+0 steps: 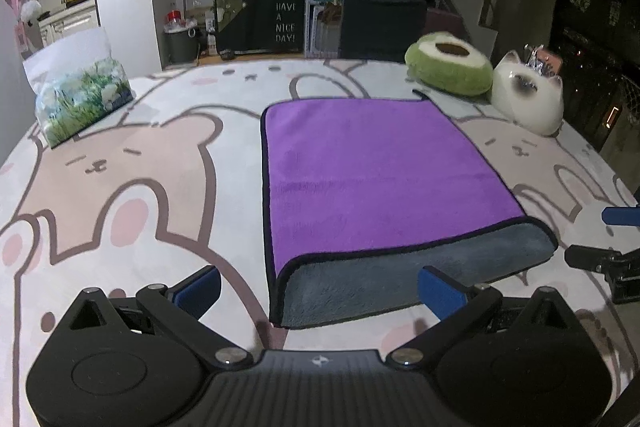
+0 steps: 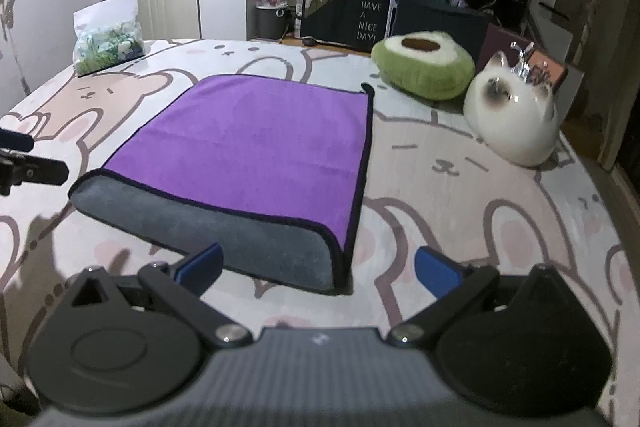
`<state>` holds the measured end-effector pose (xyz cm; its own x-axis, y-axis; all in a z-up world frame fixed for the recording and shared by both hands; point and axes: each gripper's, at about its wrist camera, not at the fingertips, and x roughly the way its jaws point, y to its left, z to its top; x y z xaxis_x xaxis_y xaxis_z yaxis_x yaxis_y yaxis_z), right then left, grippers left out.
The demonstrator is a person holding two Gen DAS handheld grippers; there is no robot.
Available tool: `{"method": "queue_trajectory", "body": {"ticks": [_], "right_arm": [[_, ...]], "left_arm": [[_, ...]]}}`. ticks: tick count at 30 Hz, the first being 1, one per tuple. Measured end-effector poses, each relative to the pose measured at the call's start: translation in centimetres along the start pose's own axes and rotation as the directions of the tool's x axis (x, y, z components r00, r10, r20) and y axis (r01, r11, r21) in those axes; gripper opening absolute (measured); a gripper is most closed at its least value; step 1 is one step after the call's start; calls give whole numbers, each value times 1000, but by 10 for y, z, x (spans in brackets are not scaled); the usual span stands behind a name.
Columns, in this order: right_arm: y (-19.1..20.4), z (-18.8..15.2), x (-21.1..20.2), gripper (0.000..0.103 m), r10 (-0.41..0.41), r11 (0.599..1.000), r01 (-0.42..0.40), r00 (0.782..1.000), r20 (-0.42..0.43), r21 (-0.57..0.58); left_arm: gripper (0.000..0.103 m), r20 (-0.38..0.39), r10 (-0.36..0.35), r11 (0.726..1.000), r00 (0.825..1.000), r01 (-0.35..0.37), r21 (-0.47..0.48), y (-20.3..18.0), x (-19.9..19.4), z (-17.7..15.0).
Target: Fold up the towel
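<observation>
A purple towel (image 1: 372,171) with a grey underside and black edging lies on the cartoon-print table cover, folded over so a grey strip (image 1: 400,279) shows along its near edge. It also shows in the right wrist view (image 2: 256,147). My left gripper (image 1: 318,289) is open and empty, just short of the towel's near left corner. My right gripper (image 2: 318,271) is open and empty, just short of the near right corner. The right gripper's tip shows at the right edge of the left wrist view (image 1: 608,259).
A green avocado plush (image 1: 448,67) and a white cat figure (image 1: 528,99) sit at the far right of the table. A tissue pack (image 1: 80,95) stands at the far left. The table cover (image 1: 140,167) reaches its edge beyond them; shelves and a bin stand behind.
</observation>
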<state>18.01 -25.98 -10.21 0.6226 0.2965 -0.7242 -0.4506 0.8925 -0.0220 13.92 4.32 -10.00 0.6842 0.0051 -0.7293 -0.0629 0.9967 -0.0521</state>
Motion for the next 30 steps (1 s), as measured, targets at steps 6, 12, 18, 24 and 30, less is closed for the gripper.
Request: {"method": "queue_trajectory", "body": {"ticks": [6, 12, 18, 24, 30], "right_arm": [[-8, -4, 24, 103, 27, 999, -27, 999, -18, 18], [-18, -2, 39, 103, 43, 998, -44, 999, 4, 42], [-31, 1, 51, 103, 130, 990, -133, 990, 57, 49], [-40, 3, 57, 103, 246, 969, -247, 967, 67, 8], [-52, 9, 73, 70, 318, 945, -312, 947, -49, 101]], "left_arm": [[103, -48, -15, 1000, 999, 16, 25, 8, 19, -2], [94, -91, -57, 997, 994, 53, -50, 28, 38, -3], [74, -92, -124, 988, 988, 115, -105, 43, 45, -1], [68, -65, -150, 984, 987, 142, -106, 47, 42, 1], [68, -67, -198, 977, 978, 192, -92, 50, 43, 4]]}}
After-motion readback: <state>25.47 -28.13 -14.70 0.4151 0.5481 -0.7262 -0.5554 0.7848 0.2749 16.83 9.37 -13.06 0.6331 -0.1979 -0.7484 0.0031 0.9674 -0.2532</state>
